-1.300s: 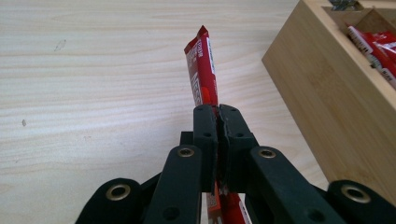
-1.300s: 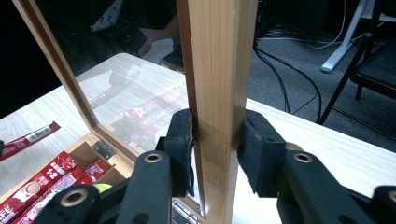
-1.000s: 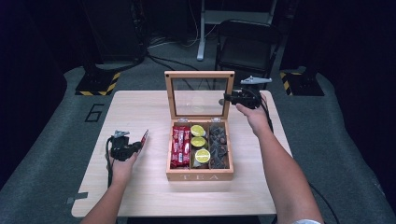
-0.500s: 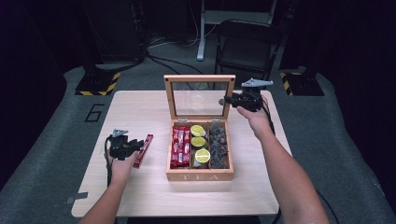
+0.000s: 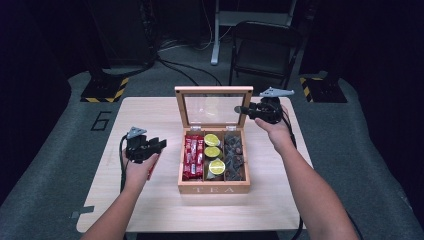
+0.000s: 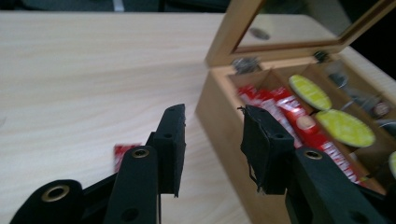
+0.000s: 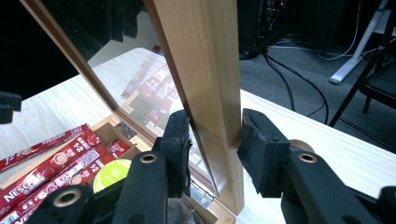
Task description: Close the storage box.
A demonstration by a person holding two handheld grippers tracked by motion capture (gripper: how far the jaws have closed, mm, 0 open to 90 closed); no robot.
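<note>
Right gripper (image 7: 212, 135) pinches the tea box's lid (image 5: 213, 90) upright; left gripper (image 6: 212, 140), jaws just spread and empty, hovers left of the box. A slip could slam the lid.

A pale rectangular wooden table (image 5: 150, 112) stood on a grey carpeted floor (image 5: 55, 150). Directly on it sat a light wooden tea box (image 5: 214, 188) with an upright glass-paned lid, placed a little right of the table's middle. To the box's left, a small red sachet (image 6: 122, 154) lay flat on the tabletop, near the box but apart from it.
</note>
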